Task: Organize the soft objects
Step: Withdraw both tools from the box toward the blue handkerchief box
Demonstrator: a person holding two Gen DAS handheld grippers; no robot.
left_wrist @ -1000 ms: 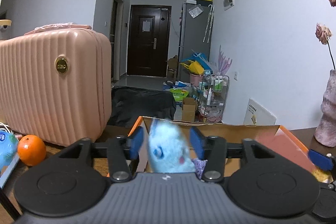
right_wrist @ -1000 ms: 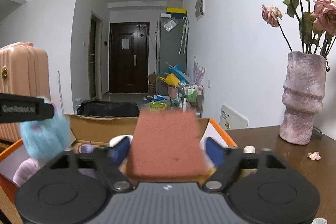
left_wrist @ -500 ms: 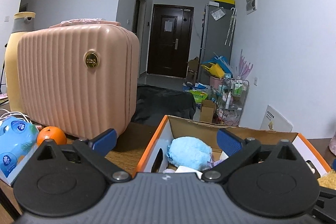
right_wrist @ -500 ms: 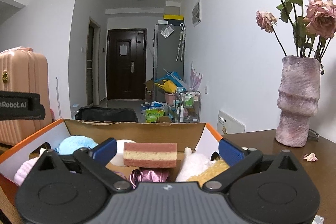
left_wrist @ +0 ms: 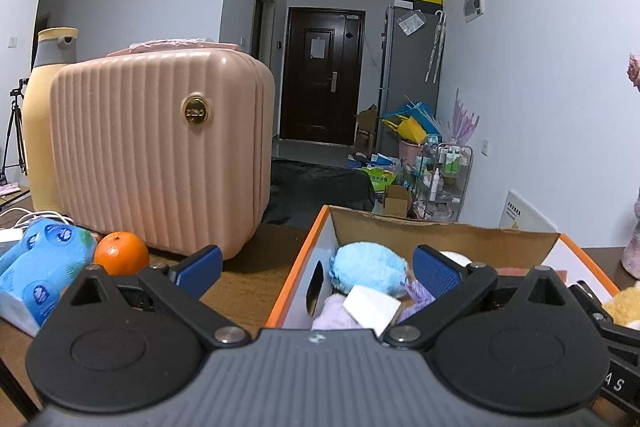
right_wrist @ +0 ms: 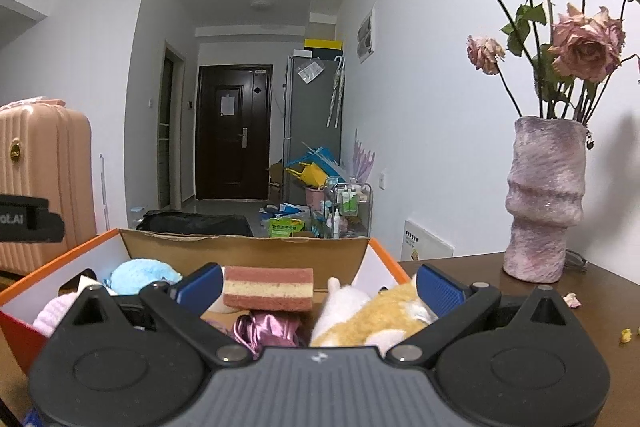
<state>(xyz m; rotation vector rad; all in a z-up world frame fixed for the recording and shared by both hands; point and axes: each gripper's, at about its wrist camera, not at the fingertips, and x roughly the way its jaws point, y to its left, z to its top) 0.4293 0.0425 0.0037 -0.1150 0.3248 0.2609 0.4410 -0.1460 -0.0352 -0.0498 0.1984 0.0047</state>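
An orange-rimmed cardboard box [left_wrist: 298, 269] [right_wrist: 60, 255] on the wooden table holds several soft things. A light blue plush [left_wrist: 368, 267] [right_wrist: 140, 275] lies at its left end beside a white sponge [left_wrist: 372, 305] and a lilac knit piece [left_wrist: 334, 315]. A pink-and-cream layered sponge [right_wrist: 268, 287] rests in the middle, over a shiny pink pouch [right_wrist: 266, 329]. A yellow-and-white plush [right_wrist: 372, 315] lies at the right end. My left gripper [left_wrist: 318, 269] hangs open near the box's left wall, holding nothing. My right gripper [right_wrist: 320, 285] is open just behind the box, empty.
A ribbed pink suitcase [left_wrist: 160, 151] stands left of the box, with an orange [left_wrist: 120, 253] and a blue tissue pack [left_wrist: 40, 263] in front of it. A purple vase [right_wrist: 544, 199] of dried roses stands on the right. Petals [right_wrist: 572, 301] lie on the table there.
Both grippers opened and let go: the blue plush and the layered sponge dropped into the box. Both grippers then drew back a little from the box.
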